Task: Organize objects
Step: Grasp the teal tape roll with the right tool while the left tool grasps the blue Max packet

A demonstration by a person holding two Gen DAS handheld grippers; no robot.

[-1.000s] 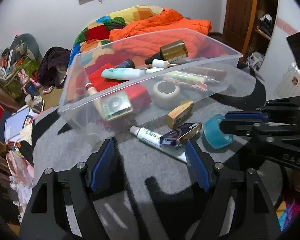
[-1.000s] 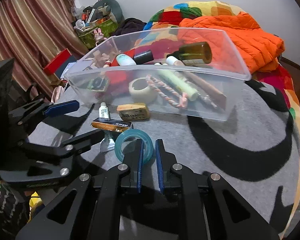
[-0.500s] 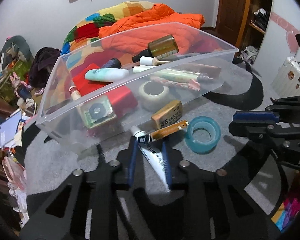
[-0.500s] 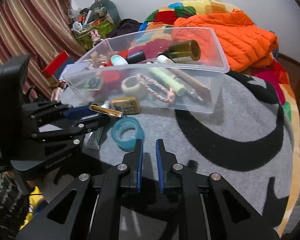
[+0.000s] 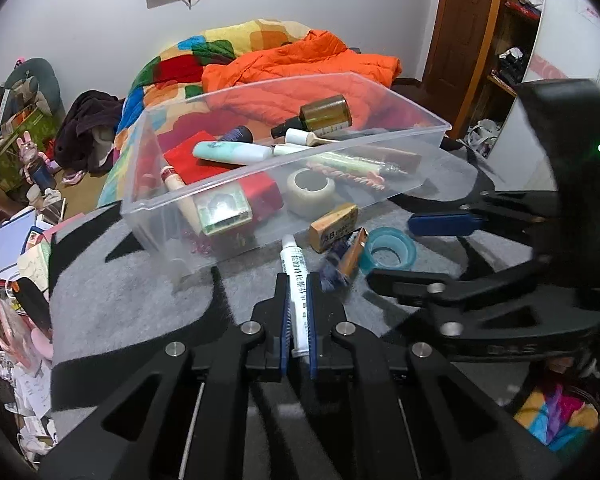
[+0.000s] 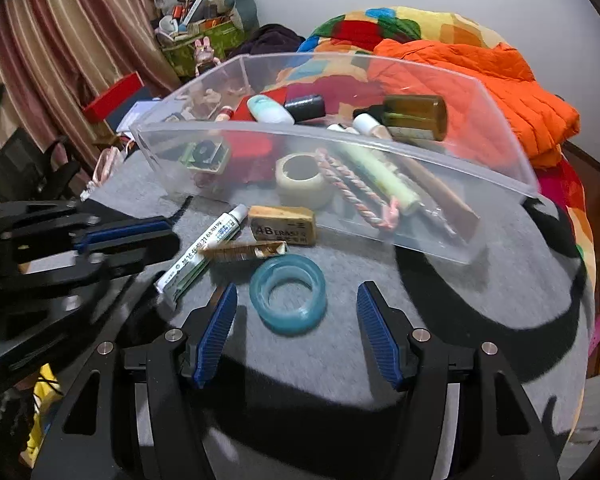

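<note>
A clear plastic bin [image 5: 384,136] [image 6: 500,184] stands on the grey rug and holds bottles, tubes, a tape roll and a red box. In front of it lie a white tube [image 5: 296,280] [image 6: 204,252], a tan eraser [image 5: 334,226] [image 6: 282,224], a small dark-and-gold box [image 5: 346,256] [image 6: 244,250] and a teal tape roll [image 5: 390,248] [image 6: 288,298]. My left gripper [image 5: 297,280] is shut on the white tube. My right gripper [image 6: 296,300] is open, its fingers on either side of the teal tape roll.
An orange jacket [image 5: 300,64] and a colourful quilt [image 6: 400,28] lie behind the bin. Clutter, books and bags [image 5: 16,216] sit on the floor to the left. A wooden door and shelves [image 5: 476,40] stand at the right. Striped curtains [image 6: 60,40] hang at the left.
My left gripper closed on the white tube. My right gripper went from shut to open and moved forward around the teal tape roll. The small dark-and-gold box shifted.
</note>
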